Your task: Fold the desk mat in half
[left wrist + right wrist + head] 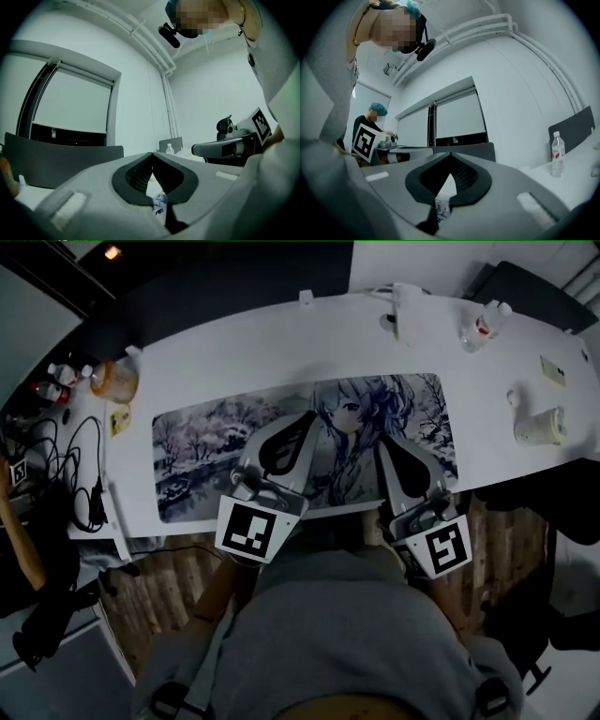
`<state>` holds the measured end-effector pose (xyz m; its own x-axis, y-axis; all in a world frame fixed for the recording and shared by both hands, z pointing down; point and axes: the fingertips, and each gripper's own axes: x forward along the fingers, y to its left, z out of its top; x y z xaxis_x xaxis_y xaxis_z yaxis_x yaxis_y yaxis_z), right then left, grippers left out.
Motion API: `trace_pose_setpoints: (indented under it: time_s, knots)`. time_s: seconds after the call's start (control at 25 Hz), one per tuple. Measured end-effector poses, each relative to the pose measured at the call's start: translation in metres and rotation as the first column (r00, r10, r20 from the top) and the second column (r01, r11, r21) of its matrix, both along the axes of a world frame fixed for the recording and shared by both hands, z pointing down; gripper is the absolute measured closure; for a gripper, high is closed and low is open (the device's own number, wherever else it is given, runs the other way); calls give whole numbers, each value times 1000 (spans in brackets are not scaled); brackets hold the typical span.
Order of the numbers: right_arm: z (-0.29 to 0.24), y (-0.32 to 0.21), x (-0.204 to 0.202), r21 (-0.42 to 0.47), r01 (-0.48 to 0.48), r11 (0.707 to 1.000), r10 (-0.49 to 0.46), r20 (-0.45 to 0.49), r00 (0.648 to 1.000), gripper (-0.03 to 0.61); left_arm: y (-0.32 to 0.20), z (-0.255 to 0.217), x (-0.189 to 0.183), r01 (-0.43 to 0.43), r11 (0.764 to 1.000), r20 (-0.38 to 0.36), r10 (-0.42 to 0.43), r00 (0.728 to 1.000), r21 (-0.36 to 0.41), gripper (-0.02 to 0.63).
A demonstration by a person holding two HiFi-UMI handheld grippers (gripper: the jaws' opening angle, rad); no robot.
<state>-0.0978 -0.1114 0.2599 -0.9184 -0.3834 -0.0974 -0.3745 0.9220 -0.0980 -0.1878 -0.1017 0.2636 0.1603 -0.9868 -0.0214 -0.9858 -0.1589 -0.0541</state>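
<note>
Left tool [307,422], right tool [387,442] (shut) over desk mat [202,442].

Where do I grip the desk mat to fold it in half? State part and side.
Probably the near long edge, one gripper toward each end, from the person's side. The desk mat lies flat on the white table, so only an edge offers a lip, and this one runs beside the table's front. The left gripper and right gripper are shut: open first.
</note>
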Motion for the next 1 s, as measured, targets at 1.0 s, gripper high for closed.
trace_pose_setpoints:
  time_s: [1.0]
  knots:
    - [87, -75, 184, -63, -539, 840, 516, -214, 829, 576, -157, 50, 127, -524, 830, 227, 556, 800, -189, 615]
